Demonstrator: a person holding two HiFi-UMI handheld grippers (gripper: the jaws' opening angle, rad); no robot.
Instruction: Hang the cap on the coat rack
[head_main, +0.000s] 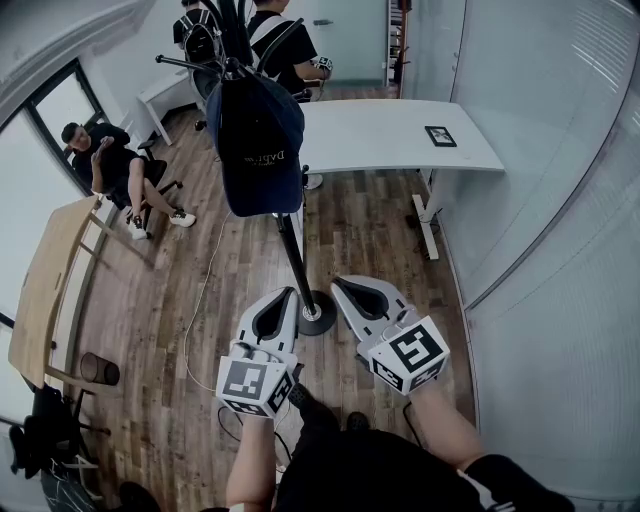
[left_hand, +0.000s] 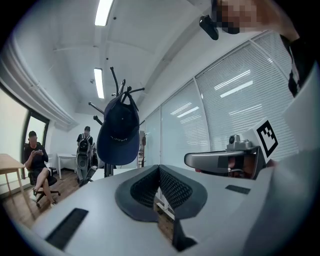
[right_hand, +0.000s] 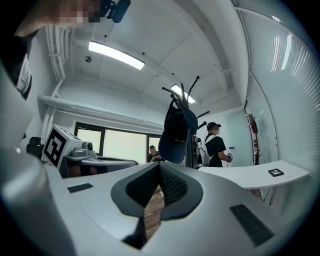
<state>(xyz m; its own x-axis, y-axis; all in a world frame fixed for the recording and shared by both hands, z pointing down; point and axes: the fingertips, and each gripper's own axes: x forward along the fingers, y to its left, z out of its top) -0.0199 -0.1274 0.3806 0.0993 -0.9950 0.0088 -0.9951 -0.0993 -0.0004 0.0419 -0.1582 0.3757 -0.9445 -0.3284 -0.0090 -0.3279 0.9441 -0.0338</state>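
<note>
A navy cap (head_main: 258, 140) hangs on a hook at the top of the black coat rack (head_main: 295, 258), whose round base (head_main: 318, 318) stands on the wood floor. My left gripper (head_main: 281, 296) and right gripper (head_main: 343, 285) are low, near the base and well below the cap. Both are shut with nothing between their pads. In the left gripper view the cap (left_hand: 118, 134) hangs ahead and above the shut gripper (left_hand: 159, 170). The right gripper view shows the cap (right_hand: 178, 131) likewise above its shut gripper (right_hand: 160, 167).
A white desk (head_main: 400, 135) with a small black frame (head_main: 440, 136) stands behind the rack. A wooden table (head_main: 45, 285) is at the left, with a seated person (head_main: 110, 160) beyond it. Two people (head_main: 280, 40) stand at the back. A glass partition (head_main: 560, 200) runs along the right.
</note>
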